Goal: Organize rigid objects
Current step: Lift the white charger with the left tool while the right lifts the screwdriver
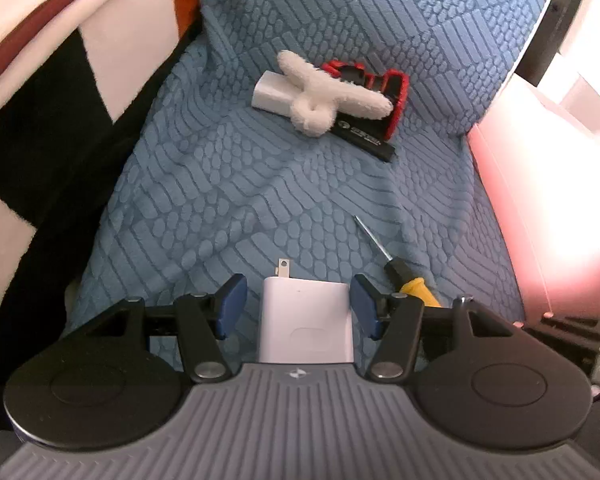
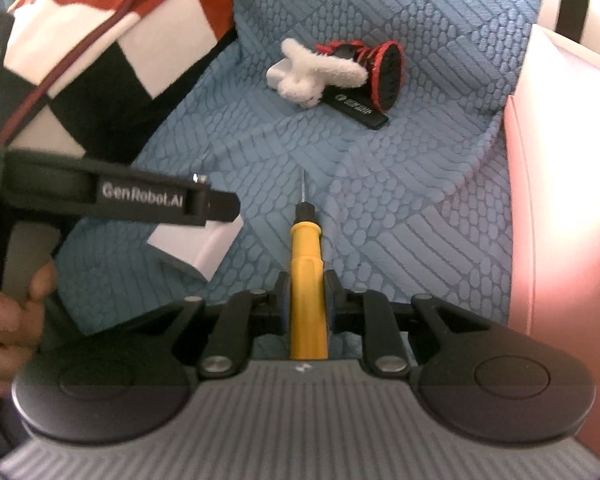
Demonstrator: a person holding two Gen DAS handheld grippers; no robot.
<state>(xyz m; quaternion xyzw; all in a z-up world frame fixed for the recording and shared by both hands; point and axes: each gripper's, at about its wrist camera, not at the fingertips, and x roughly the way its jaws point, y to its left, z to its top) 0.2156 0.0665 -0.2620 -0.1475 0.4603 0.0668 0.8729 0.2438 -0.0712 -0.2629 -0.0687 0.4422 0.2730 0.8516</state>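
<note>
My right tongs (image 2: 307,300) clamp the yellow-handled screwdriver (image 2: 308,280), its thin shaft pointing away over the blue textured cover (image 2: 400,220). My left tongs (image 1: 297,306) stand partly open around the white charger (image 1: 304,320) (the right pad sits just beside it, the left one apart). Farther off lie a fluffy white toy (image 1: 324,96), a second white adapter (image 1: 269,90) and a red-and-black gadget (image 1: 384,88), clustered together.

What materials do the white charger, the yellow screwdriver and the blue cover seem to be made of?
White charger: probably hard plastic, smooth and slightly glossy, with metal prongs.
Yellow screwdriver: matte yellow handle, likely plastic; black collar; thin shaft that looks like metal.
Blue cover: soft woven fabric, with a raised scale pattern and folds.
</note>
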